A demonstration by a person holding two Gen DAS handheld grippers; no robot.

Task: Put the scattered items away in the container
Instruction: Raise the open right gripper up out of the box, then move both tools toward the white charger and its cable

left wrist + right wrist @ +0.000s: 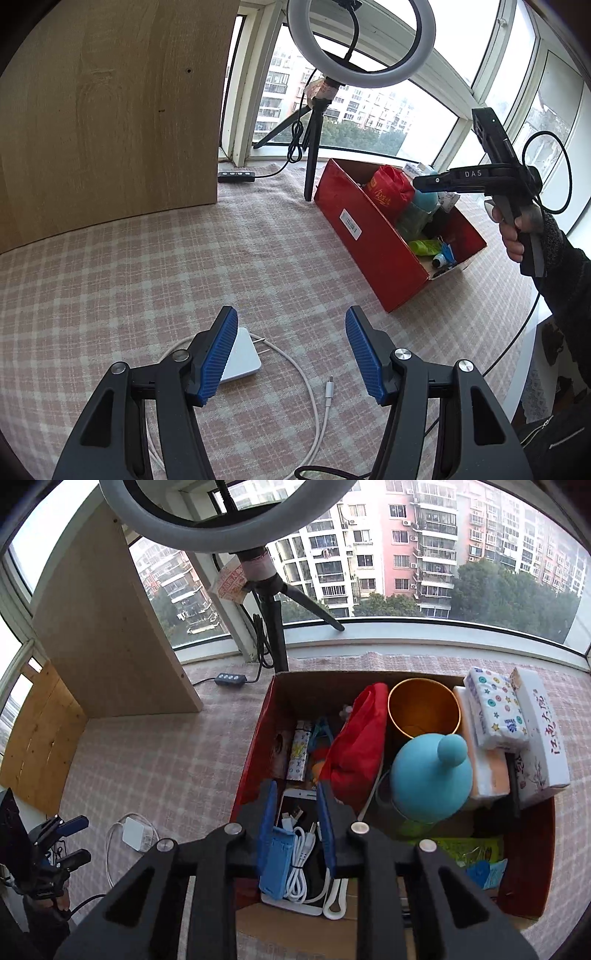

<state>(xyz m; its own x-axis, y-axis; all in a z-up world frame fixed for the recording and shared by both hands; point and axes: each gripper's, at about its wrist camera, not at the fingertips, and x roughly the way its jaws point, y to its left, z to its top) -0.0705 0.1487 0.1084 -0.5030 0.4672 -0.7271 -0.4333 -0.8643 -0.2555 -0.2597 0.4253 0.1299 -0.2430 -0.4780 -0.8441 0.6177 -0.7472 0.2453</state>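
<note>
Charger [242, 356] | white, square, prongs out | cable [314, 391] looped on cloth

The right gripper [293, 801] hangs over the near-left corner of a red cardboard box [255, 738], jaws narrowly parted with nothing between them, above a white coiled cable [301, 864]. A red pouch [356, 746], a gold-lined cup [424, 709] and tissue packs [495, 709] fill the box; a white charger [138, 834] lies on the checked cloth [155, 753] to its left.
</note>
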